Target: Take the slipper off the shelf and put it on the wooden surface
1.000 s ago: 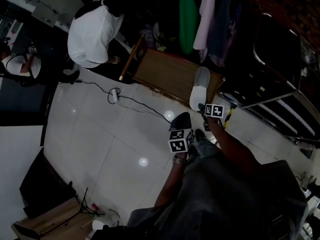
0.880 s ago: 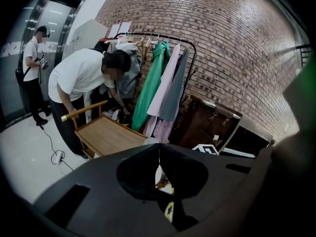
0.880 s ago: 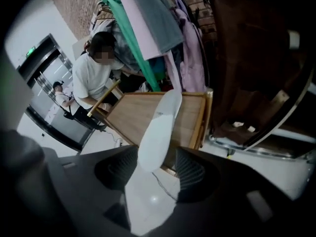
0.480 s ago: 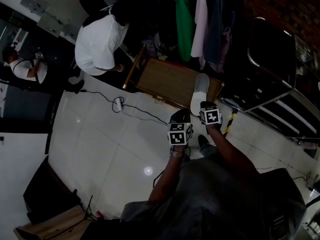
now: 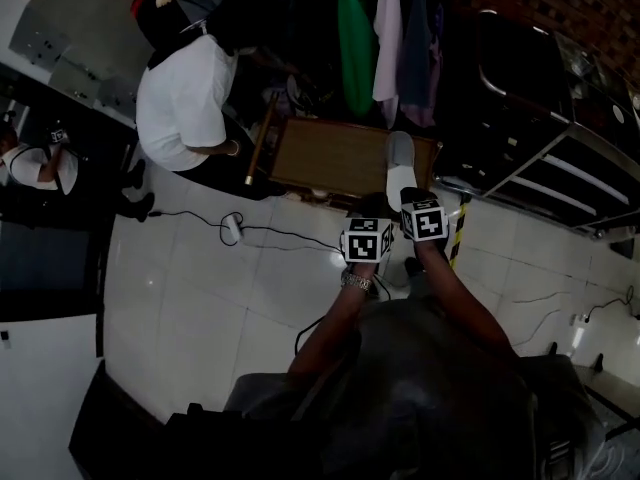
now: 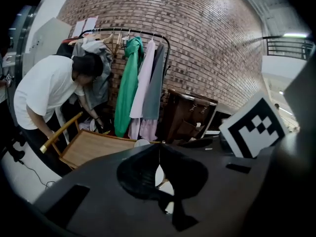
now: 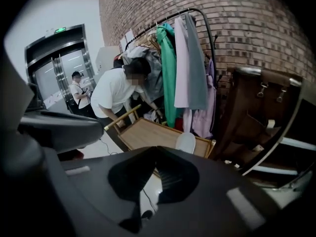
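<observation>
A white slipper (image 5: pixel 400 166) lies sole-down on the right end of the low wooden surface (image 5: pixel 330 156), free of both grippers. My left gripper (image 5: pixel 372 208) and my right gripper (image 5: pixel 410 198) hover side by side over the tiled floor just short of its heel. In the left gripper view the jaws of that gripper (image 6: pixel 158 149) meet, empty, with the slipper (image 6: pixel 142 142) beyond them. In the right gripper view the gripper (image 7: pixel 154 152) is shut on nothing, and the slipper (image 7: pixel 186 142) rests on the wood (image 7: pixel 145 132) ahead.
A person in a white shirt (image 5: pixel 185 93) bends over the wooden surface's left end. A clothes rack with a green garment (image 5: pixel 352 38) stands behind it. A dark metal shelf unit (image 5: pixel 530 158) is to the right. A cable (image 5: pixel 280 233) runs across the floor tiles.
The head view has swung, so the wooden surface sits higher in frame. Both grippers have drawn together side by side. The slipper stays on the wood.
</observation>
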A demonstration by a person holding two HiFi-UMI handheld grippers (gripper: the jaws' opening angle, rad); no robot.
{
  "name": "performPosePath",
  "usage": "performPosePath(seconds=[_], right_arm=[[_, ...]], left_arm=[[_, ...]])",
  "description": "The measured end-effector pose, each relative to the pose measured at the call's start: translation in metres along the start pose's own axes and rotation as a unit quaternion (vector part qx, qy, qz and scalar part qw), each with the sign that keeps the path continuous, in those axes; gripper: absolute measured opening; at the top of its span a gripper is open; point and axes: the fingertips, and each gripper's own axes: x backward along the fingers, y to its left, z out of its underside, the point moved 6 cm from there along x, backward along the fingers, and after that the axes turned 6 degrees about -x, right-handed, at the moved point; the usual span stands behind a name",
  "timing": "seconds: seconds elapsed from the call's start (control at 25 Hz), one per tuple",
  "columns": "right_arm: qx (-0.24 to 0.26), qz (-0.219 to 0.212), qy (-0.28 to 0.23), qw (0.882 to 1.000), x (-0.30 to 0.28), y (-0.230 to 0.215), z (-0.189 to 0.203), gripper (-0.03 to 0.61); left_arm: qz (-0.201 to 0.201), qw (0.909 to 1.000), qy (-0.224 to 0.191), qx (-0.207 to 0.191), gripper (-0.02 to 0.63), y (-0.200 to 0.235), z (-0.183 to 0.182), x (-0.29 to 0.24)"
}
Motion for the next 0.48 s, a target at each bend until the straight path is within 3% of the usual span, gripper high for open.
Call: performPosePath(seconds=[0.32,0.48], right_arm=[[-0.009,-0.007,-0.013,1.000,0.036,0.038,0.029,0.000],[-0.001,-0.017,-0.022,1.000,0.043,0.041,0.018,0.000]], left_arm=[[0.015,0.9996,0.001,0.026,0.003,-0.016,0.016,0.019],[0.001,0.9997,-0.010,0.020,0.003,-0.018,0.006,0.024]])
